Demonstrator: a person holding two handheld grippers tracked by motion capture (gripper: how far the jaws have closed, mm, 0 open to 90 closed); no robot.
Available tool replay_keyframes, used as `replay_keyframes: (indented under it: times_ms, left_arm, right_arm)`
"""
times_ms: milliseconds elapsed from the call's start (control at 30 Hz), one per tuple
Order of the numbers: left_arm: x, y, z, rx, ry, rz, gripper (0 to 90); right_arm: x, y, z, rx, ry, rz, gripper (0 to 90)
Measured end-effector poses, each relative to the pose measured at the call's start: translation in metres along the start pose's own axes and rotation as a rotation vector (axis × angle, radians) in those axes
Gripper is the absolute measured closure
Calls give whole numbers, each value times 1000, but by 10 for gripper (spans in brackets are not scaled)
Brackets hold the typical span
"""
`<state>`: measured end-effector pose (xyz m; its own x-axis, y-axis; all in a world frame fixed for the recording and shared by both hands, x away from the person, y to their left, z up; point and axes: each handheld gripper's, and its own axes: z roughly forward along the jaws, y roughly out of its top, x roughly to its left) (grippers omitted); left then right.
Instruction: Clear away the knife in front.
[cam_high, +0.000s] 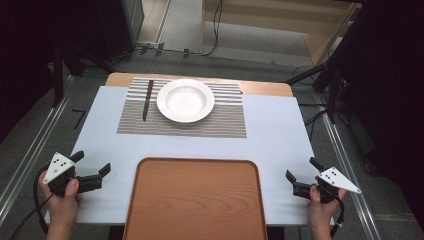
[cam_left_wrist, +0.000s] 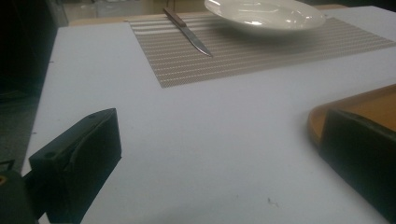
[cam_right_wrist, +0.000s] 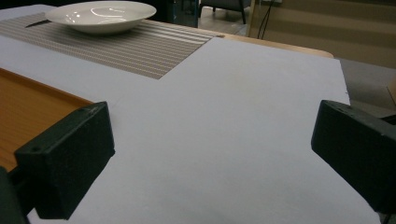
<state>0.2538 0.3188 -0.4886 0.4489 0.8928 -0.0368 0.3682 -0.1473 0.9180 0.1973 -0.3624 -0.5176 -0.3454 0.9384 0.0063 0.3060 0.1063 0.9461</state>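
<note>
knife (cam_high: 147, 99) lying lengthwise on mat (cam_high: 215, 120), blade toward person | plate (cam_high: 185, 100) beside | left gripper (cam_high: 92, 167), right gripper (cam_high: 300, 175) both resting released

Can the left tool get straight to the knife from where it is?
Probably yes. The left tool is open, and bare table lies between it and the knife, which rests on the placemat left of the plate.

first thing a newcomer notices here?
Probably the white plate, centred on the striped placemat at the table's far side, with a knife lying on the mat just left of it. Next, the empty wooden tray at the near edge, flanked by the open left gripper and right gripper.
</note>
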Motion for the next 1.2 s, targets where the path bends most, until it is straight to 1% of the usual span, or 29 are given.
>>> replay_keyframes:
  times_ms: [33, 67, 133, 267, 367, 467, 533, 667, 700, 733, 867, 933, 967, 1200]
  left_arm:
    - [1, 1, -1, -11, 2, -4, 0]
    - [2, 2, -2, -18, 4, -16, 0]
    - [3, 4, -3, -34, 18, -30, 0]
    - [-1, 13, -3, -46, 28, -16, 0]
    - [-7, 22, -3, -53, 21, 2, 0]
    - [-11, 32, 0, -46, 4, 0, 0]
    - [-12, 34, 1, -46, -1, 2, 0]
    - [-15, 46, 4, -53, 4, 6, 0]
    - [-16, 52, 7, -55, 1, 2, 0]
    - [-16, 52, 7, -55, 1, 2, 0]
    - [-16, 64, 16, -46, -1, -5, 0]
    - [-16, 69, 21, -42, -22, -16, 0]
    - [-15, 72, 23, -39, -28, -15, 0]
    - [-15, 90, 43, -33, -29, -5, 0]
  right_arm:
    - [0, 0, 0, 0, 0, 0, 0]
    - [0, 0, 0, 1, 1, 2, 0]
    - [1, 0, 0, -2, 3, -2, 0]
    - [2, -1, -1, -2, 6, -4, 0]
    - [2, -1, -1, -7, 8, -6, 0]
    - [2, -1, -2, -12, 11, -5, 0]
    - [2, -1, -2, -12, 14, -6, 0]
    - [2, -1, -2, -14, 17, -10, 0]
    - [2, -1, -2, -13, 19, -11, 0]
    - [2, -1, -2, -13, 19, -11, 0]
    - [3, -2, -2, -14, 17, -12, 0]
    - [3, -2, -2, -13, 16, -14, 0]
    - [3, -2, -2, -13, 17, -13, 0]
    - [3, -2, -2, -11, 18, -17, 0]
